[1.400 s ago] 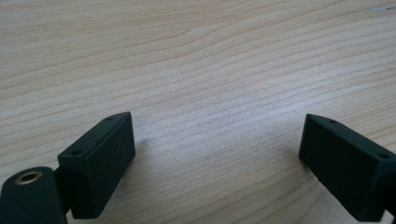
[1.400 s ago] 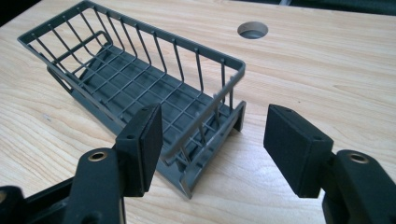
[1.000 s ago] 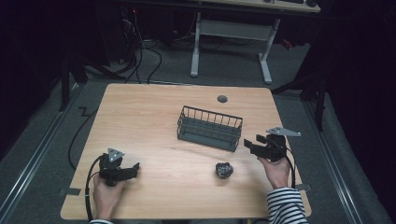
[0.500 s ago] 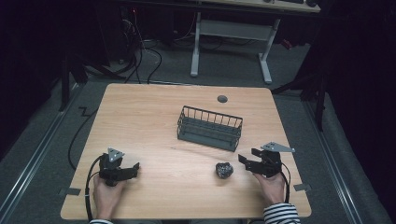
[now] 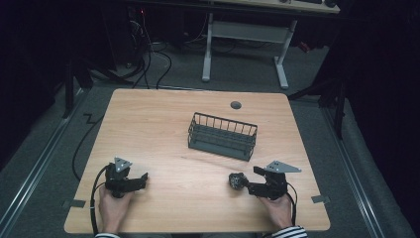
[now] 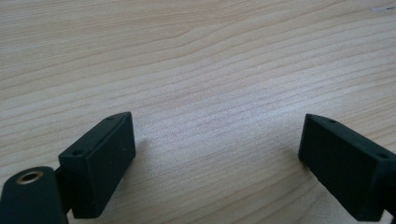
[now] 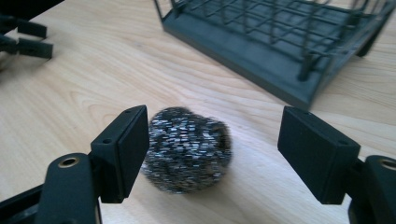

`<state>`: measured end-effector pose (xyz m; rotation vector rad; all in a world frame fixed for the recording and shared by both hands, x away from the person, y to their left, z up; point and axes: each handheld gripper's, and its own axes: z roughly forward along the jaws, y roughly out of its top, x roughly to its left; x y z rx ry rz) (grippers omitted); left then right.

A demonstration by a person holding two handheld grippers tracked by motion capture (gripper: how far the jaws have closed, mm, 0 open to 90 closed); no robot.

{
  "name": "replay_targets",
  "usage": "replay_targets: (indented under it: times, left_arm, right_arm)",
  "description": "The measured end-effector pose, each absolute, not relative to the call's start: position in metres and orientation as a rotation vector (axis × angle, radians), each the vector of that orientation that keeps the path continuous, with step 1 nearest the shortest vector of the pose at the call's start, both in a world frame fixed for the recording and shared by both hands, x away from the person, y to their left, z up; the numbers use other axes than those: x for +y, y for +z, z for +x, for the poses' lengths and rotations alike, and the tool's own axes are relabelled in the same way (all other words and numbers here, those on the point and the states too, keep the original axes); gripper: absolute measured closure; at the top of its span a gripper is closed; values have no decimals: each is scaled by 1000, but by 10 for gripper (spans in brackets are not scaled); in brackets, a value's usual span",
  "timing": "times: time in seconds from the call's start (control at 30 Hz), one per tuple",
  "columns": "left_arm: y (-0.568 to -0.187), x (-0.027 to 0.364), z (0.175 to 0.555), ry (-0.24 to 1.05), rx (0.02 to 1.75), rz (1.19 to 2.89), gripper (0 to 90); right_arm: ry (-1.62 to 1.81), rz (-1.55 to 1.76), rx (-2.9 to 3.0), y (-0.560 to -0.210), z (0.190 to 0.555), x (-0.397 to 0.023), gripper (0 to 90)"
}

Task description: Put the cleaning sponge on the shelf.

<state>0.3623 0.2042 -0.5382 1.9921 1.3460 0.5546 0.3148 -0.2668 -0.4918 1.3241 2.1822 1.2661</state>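
Observation:
A steel-wool scourer (image 5: 236,181) (image 7: 187,149) lies on the wooden table (image 5: 163,129), in front of the dark wire basket (image 5: 223,136) (image 7: 280,46). My right gripper (image 5: 250,181) (image 7: 212,121) lies low on the table and points left, with the scourer between its jaws. Those jaws have just been opening. The left pad (image 7: 133,149) sits right against the ball, while the right pad stands well clear of it. My left gripper (image 5: 141,181) (image 6: 218,120) rests open at the front left over bare wood, with nothing between its jaws.
The basket stands empty at mid-table, just beyond the scourer. A round cable hole (image 5: 236,105) lies near the far edge. The left gripper (image 7: 28,39) shows at the far left of the right gripper view. A white desk frame (image 5: 247,34) stands on the floor behind.
My right gripper has come down and toward the front-left, from beside the basket's right end to the scourer, with its jaws wider. The left gripper has kept still.

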Motion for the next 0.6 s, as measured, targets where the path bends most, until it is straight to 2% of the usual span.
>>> replay_targets:
  times: [0.3,0.6]
  left_arm:
    - [-538,204,362,555,1346,1992,115]
    - [-538,204,362,554,1346,1992,115]
  right_arm:
    - [1183,1256,2270,-500,315,-247,213]
    - [1098,1243,2326,-511,321,-235,238]
